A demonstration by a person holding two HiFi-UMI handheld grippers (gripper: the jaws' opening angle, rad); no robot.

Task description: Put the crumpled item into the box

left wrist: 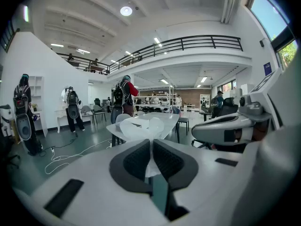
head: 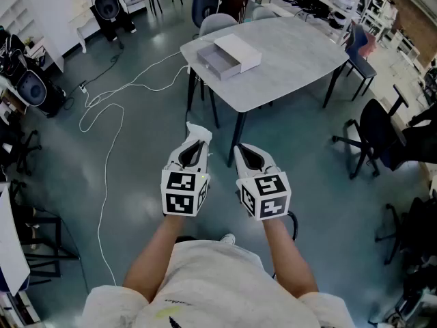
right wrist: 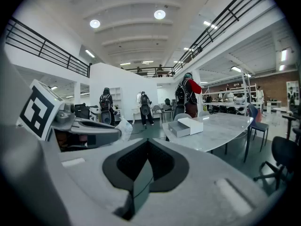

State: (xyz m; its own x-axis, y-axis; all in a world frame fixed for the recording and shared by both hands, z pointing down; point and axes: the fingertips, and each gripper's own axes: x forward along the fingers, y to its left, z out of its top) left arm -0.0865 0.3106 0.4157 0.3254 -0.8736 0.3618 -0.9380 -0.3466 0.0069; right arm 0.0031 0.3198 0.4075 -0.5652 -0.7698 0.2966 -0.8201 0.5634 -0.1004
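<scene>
Pickup looking done: left gripper (left wrist: pixel 151 144) is clamping the crumpled white item (left wrist: pixel 140 127), well short of the surface (head: pixel 293 60). Right gripper (right wrist: pixel 147 142) is sitting closed, empty. Open box (head: pixel 229 55) is waiting far ahead; approach and drop remaining.

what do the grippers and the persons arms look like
Both the left gripper and right gripper are smooth white tapered shells with dark textured pads lining the jaws. Each carries a white cube with black square markers. No cables show. The person wears a pale short-sleeved top, forearms bare.
</scene>
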